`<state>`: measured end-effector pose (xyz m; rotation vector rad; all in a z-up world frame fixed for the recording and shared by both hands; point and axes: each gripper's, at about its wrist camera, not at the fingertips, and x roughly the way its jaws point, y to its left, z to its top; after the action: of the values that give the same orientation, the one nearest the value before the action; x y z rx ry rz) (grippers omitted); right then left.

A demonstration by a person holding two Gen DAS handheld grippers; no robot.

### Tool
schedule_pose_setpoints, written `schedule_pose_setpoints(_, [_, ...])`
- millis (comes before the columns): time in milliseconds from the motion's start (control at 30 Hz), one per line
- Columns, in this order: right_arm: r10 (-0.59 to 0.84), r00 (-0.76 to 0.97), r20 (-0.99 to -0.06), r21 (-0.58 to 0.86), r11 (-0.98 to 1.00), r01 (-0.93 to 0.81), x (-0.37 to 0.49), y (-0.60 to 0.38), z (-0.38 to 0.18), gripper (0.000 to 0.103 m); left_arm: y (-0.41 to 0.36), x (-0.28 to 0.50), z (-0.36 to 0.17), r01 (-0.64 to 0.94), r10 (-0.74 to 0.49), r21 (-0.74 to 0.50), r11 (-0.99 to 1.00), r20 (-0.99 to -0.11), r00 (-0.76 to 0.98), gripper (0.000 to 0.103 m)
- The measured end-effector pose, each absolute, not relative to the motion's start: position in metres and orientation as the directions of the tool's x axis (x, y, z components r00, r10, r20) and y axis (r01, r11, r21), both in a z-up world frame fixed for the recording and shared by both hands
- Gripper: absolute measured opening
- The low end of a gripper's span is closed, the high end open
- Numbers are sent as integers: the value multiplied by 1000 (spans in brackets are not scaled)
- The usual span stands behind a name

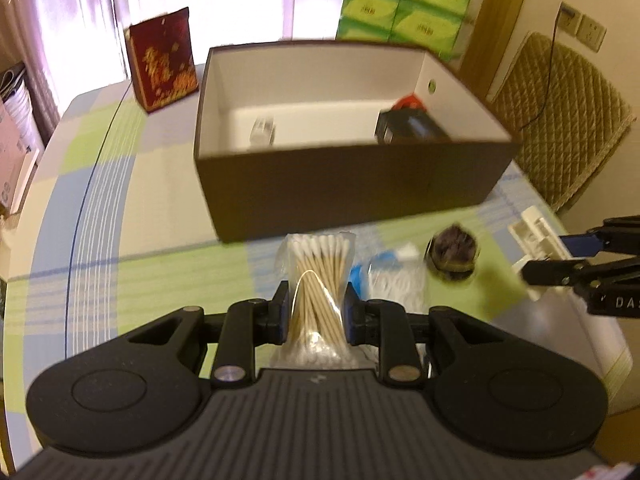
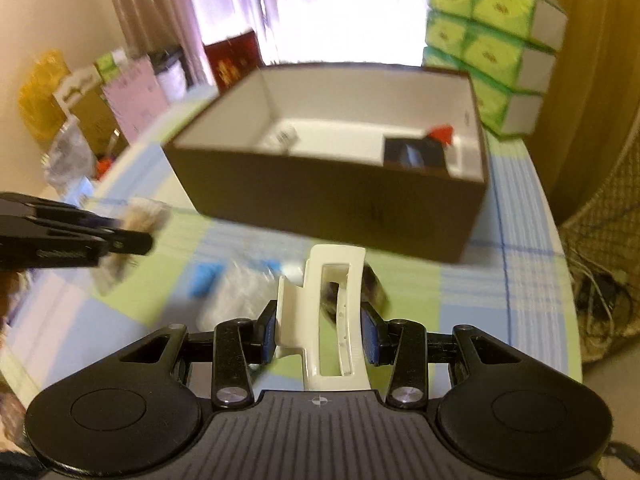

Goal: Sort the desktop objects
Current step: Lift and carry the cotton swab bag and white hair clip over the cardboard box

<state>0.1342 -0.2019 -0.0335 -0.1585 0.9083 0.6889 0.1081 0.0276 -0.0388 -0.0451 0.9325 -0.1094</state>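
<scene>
Left gripper (image 1: 316,314) jaws pinching cotton swab bag (image 1: 318,280) mid-length, right gripper (image 2: 320,334) jaws clamping white hair claw (image 2: 334,320); both hanging over worktop (image 1: 160,240) before open box (image 1: 344,204), presumably for dropping in

Bag of cotton swabs (image 1: 316,280): clear plastic, wooden sticks with white tips, standing upright, pinched at the waist. White hair claw clip (image 2: 332,320): glossy plastic, rectangular cutouts, upright. Brown box (image 1: 320,200) (white inside, open top) sits on the checked cloth beyond both; it holds a small white item (image 1: 263,130) at the left, a black case (image 1: 412,128) and something red (image 1: 410,102) at the right. On the cloth before the box: a clear packet with blue print (image 1: 390,276) and a small dark round jar (image 1: 454,256), near each other.
</scene>
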Motion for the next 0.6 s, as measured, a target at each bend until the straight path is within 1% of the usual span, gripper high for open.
schedule_pose_setpoints(167, [548,423,-722,204,752,-626,152,-189,-11,38,29,129,-18,83,-131,-101,991,-762,634,21])
schedule_pose_setpoints(400, [570,458,-682,182,739,-648,188,-169,13,38,24,172,6,117,-144,-87,989,-721,678,21])
schedule_pose_setpoints(600, [568,483,-666,170,746,-644,229,-147,23,38,19,218,15,127,-154,-91,988,-712,685,21])
